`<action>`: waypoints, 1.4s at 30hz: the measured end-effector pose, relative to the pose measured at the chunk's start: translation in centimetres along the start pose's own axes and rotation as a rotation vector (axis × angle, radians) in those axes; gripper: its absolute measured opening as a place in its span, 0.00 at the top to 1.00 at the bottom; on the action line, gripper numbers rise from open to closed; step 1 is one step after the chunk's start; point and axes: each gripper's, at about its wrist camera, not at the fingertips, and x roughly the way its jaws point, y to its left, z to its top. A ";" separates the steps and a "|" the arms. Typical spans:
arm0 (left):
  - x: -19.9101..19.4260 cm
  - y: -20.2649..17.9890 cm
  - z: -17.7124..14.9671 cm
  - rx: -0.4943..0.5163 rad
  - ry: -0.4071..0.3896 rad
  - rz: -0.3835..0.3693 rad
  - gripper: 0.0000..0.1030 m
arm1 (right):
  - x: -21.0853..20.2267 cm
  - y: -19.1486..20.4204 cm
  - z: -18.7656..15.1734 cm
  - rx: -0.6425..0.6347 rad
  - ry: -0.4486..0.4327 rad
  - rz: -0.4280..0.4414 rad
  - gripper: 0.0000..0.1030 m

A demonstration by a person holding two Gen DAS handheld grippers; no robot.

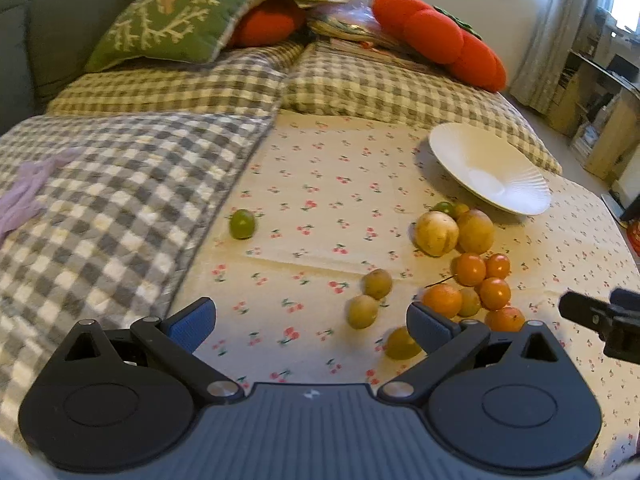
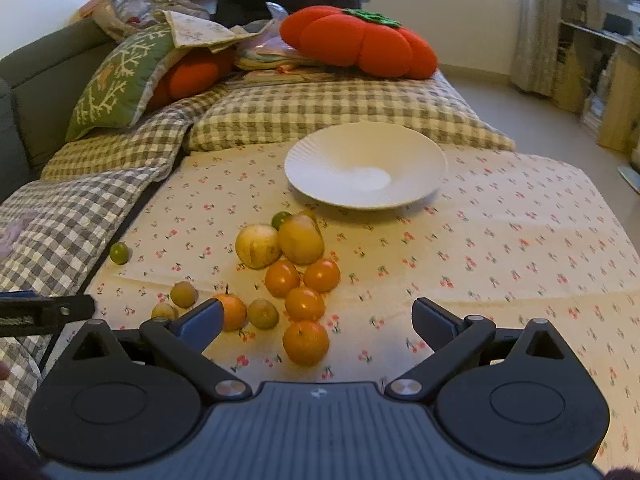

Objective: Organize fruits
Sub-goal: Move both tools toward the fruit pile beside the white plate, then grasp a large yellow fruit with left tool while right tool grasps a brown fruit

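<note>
A white ribbed plate (image 1: 492, 168) (image 2: 364, 166) lies empty on the cherry-print cloth (image 1: 320, 200) (image 2: 500, 240). In front of it sits a heap of fruit: two large yellow fruits (image 1: 436, 233) (image 2: 258, 246), several oranges (image 1: 470, 269) (image 2: 306, 342), small yellow-green fruits (image 1: 362, 311) (image 2: 183, 294). A lone green lime (image 1: 242, 224) (image 2: 119, 253) rests near the checked quilt. My left gripper (image 1: 310, 322) is open and holds nothing, low over the cloth, just left of the fruit. My right gripper (image 2: 316, 320) is open too, hovering over the nearest oranges.
A grey-and-cream checked quilt (image 1: 120, 208) (image 2: 80, 208) covers the left side. Behind lie a green cushion (image 1: 176, 16) (image 2: 116, 80) and red tomato-shaped cushions (image 1: 440, 36) (image 2: 360, 42). Shelves (image 2: 600, 60) and the floor are at right. The right gripper's tip (image 1: 600, 320) shows in the left wrist view.
</note>
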 end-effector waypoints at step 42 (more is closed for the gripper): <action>13.6 -8.7 4.9 0.233 0.082 -0.223 0.42 | 12.8 -2.8 5.4 -0.021 0.218 0.251 0.60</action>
